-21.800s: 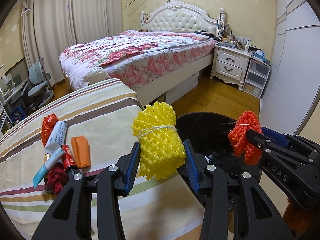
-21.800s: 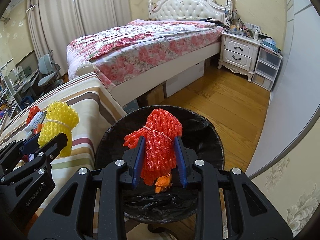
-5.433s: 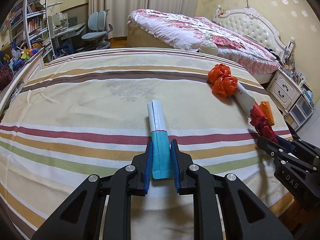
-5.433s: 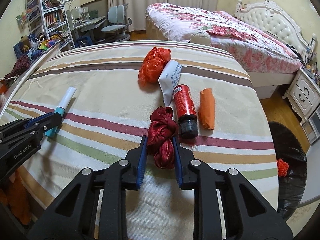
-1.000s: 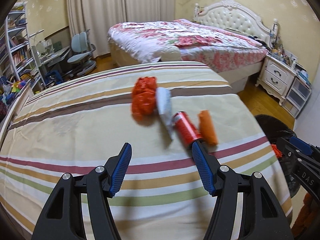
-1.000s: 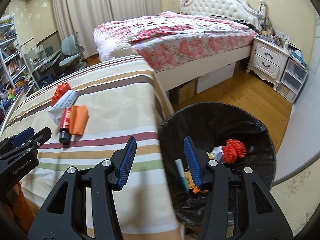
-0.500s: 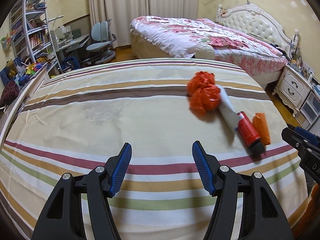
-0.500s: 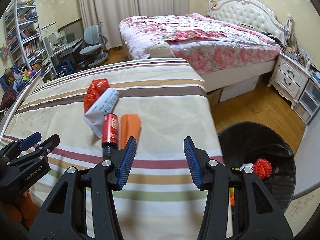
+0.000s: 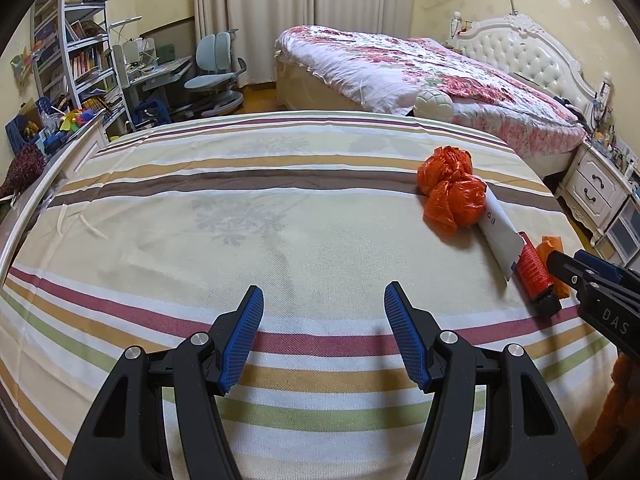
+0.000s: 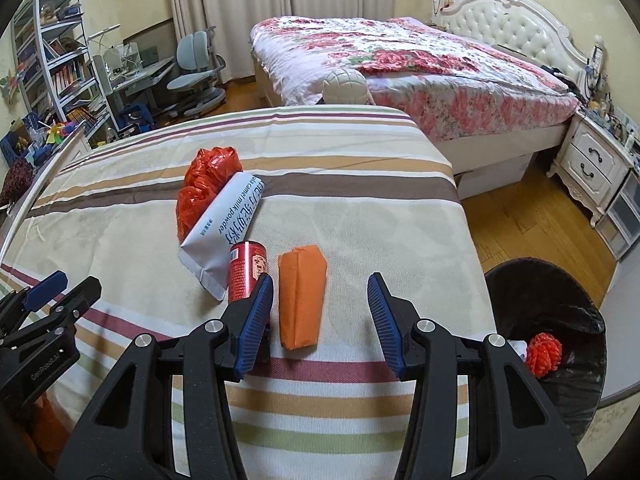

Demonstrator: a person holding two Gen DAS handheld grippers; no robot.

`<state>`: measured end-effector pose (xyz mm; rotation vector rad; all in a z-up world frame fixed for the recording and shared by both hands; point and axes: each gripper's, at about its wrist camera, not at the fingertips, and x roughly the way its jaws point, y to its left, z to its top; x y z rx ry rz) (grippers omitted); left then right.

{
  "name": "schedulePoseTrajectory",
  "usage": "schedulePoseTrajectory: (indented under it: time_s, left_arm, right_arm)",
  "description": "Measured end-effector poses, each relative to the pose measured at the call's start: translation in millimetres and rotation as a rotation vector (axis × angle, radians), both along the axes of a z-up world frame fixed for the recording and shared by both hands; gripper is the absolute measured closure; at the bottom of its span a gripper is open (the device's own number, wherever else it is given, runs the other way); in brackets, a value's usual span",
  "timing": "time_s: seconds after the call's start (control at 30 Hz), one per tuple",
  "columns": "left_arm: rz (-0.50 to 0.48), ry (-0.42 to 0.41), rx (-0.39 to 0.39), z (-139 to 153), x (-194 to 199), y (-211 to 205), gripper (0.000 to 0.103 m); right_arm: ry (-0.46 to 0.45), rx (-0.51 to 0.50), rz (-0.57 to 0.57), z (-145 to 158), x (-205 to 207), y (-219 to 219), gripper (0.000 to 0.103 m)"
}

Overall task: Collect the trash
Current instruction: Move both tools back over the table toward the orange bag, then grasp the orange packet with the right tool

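Note:
On the striped bedspread (image 10: 120,240) lies a cluster of trash: a crumpled orange plastic bag (image 10: 206,184), a white milk-powder pouch (image 10: 224,228), a red can (image 10: 244,268) and a folded orange wrapper (image 10: 300,296). My right gripper (image 10: 320,300) hovers open just over the wrapper, its left finger in front of the can. My left gripper (image 9: 324,320) is open above bare bedspread (image 9: 240,220), well left of the orange bag (image 9: 450,196), pouch (image 9: 498,236) and can (image 9: 534,276). The black bin (image 10: 560,344) beside the bed holds a red net ball (image 10: 543,354).
A flowered bed (image 10: 400,60) with a white headboard stands behind. A white nightstand (image 10: 592,164) and wooden floor (image 10: 520,216) lie to the right. A desk, chair (image 9: 216,76) and bookshelf (image 9: 68,48) fill the far left.
Both grippers have swung left, away from the bin and back over the striped bed. The trash cluster has slid right in the left view and now lies under the right gripper.

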<state>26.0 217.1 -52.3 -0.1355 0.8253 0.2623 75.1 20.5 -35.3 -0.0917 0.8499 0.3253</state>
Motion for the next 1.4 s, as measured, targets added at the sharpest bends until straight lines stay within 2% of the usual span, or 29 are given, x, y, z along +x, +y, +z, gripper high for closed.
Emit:
schedulePoseTrajectory:
  time_s: [0.13,0.3,0.33,0.9,1.4]
  left_arm:
    - [-0.013,0.005,-0.007,-2,4,1,0.041]
    - [-0.039,0.016,-0.004,-5,14,-3,0.041]
    - [-0.042,0.017,-0.005,-5,15,-4,0.041]
    - [-0.124,-0.002,-0.015,0,12,-44,0.041]
    - [-0.171,-0.022,-0.009,7,18,-98,0.041]
  right_arm:
    - [0.014,-0.003,0.001,-4,4,2,0.060]
    - [0.039,-0.008,0.015,-11,8,6,0.079]
    - [0.040,-0.009,0.016,-11,8,7,0.080]
    - [0.019,-0.033,-0.040,-13,4,-23,0.081]
    - [-0.009,0.027,-0.082,-5,-7,-71,0.081]
